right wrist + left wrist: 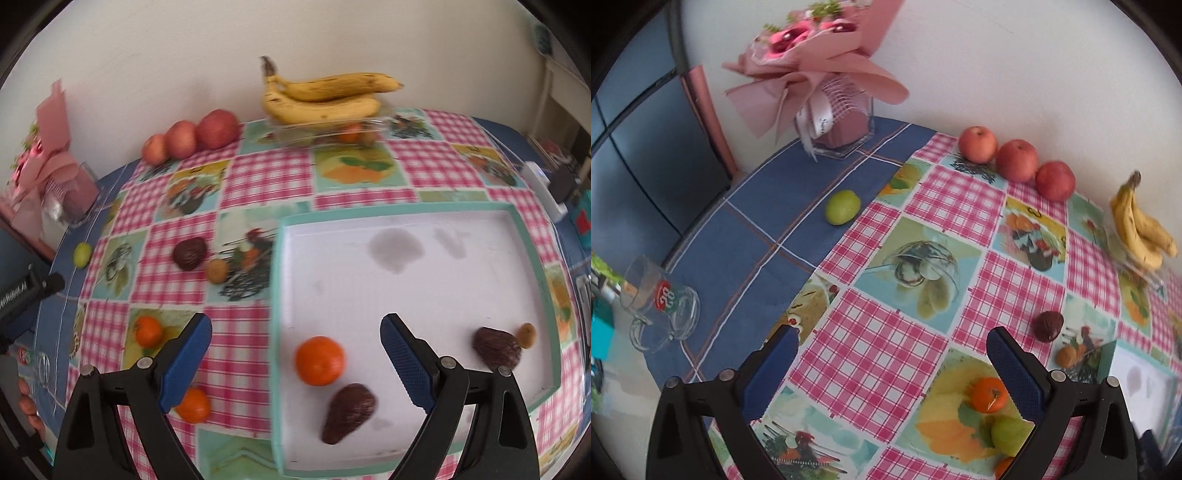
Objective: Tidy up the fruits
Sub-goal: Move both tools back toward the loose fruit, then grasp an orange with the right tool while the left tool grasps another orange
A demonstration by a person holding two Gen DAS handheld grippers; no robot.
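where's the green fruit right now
The green fruit lies alone on the blue cloth at the table's left side, between the flower vase and the glass mug.

Three apples (pixel 186 138), three avocados (pixel 349 412), three oranges (pixel 320 360), one lime (pixel 82 254), perhaps two bananas (pixel 325 96).

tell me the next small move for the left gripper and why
Probably ease the left gripper forward and right toward the dark avocado on the cloth. Its jaws are open and empty, that fruit lies just beyond its right finger, and the white tray already holds two avocados.
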